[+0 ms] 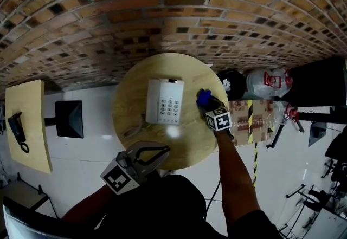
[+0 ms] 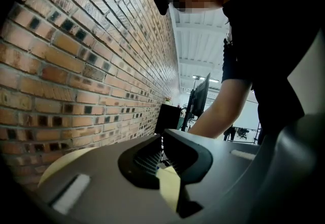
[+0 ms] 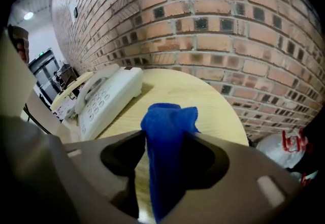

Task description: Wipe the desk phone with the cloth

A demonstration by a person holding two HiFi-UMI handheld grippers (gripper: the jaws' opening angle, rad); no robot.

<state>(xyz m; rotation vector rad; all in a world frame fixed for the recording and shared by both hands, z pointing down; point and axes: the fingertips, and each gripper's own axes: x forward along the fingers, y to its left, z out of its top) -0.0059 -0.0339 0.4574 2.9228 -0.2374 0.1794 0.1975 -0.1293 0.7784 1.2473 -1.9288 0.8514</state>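
A white desk phone (image 1: 164,101) lies on the round wooden table (image 1: 190,143), handset toward the left, keypad to the right. In the right gripper view the phone (image 3: 106,96) sits left of the jaws. The blue cloth (image 1: 204,97) is just right of the phone. My right gripper (image 1: 206,102) is over it. In its own view the cloth (image 3: 167,141) stands bunched between the jaws of the right gripper (image 3: 167,134), with a dark gap on its left side, so the jaws are open. My left gripper (image 1: 165,149) hovers at the table's near edge, tips together and empty (image 2: 162,136).
A brick wall (image 1: 162,10) runs behind the table. A second table (image 1: 32,140) with a black handset (image 1: 17,130) stands at the left, and a black stool (image 1: 69,118) beside it. Plastic bags (image 1: 265,82) and a taped box (image 1: 252,116) sit to the right.
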